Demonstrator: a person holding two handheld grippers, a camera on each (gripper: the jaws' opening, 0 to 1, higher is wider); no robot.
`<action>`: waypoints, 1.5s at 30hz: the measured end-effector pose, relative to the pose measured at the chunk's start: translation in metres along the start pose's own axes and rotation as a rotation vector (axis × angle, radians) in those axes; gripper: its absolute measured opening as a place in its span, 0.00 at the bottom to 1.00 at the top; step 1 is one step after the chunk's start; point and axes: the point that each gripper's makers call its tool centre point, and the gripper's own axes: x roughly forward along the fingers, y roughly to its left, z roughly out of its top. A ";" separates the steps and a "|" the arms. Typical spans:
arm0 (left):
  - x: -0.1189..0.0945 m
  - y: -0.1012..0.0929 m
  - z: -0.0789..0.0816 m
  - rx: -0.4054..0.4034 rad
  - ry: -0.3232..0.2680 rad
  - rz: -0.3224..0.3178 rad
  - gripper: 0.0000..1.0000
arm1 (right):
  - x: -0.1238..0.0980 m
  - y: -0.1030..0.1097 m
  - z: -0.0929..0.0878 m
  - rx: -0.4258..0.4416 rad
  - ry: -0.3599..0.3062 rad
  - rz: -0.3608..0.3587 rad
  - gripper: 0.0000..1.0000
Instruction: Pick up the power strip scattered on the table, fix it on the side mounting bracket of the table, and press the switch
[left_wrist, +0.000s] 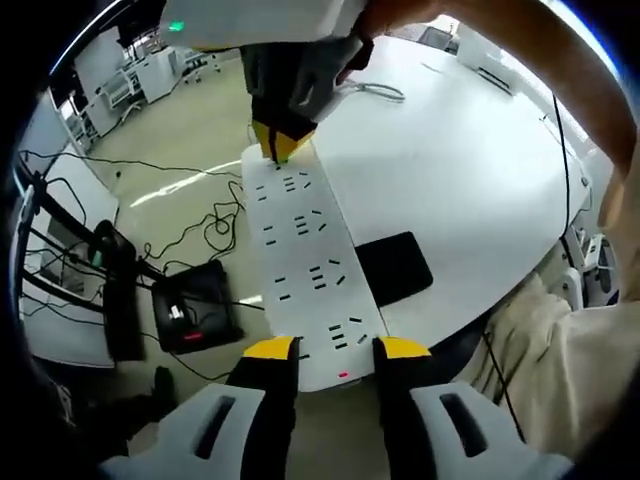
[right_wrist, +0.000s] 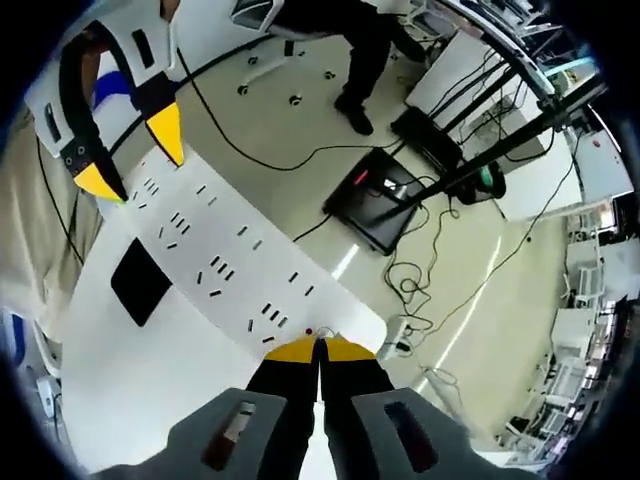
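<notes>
Gripping the long white rigid plastic power strip (left_wrist: 305, 265) at both ends along the white table (left_wrist: 470, 170) edge: my left gripper (left_wrist: 337, 348) is straddling one end, my right gripper (right_wrist: 319, 348) is pinching the other; it looks light and stiff.

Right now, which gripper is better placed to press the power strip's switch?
Right, probably. The right gripper is shut, tips by a red dot at one power strip end; the left gripper grips the other end.

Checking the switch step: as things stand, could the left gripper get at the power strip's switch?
Probably not right away. The left gripper is clamped across the power strip at the end with the red light, and the right gripper holds the other end, so one must release first.
</notes>
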 end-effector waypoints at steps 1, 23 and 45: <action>0.000 0.000 0.000 -0.001 0.001 0.000 0.35 | 0.000 0.000 0.000 -0.001 0.002 0.005 0.00; 0.002 -0.003 -0.001 0.012 0.015 -0.002 0.35 | -0.005 -0.003 -0.001 0.123 0.009 -0.001 0.00; 0.000 -0.003 -0.001 0.015 0.016 -0.005 0.35 | -0.042 0.016 0.001 0.310 -0.239 -0.094 0.01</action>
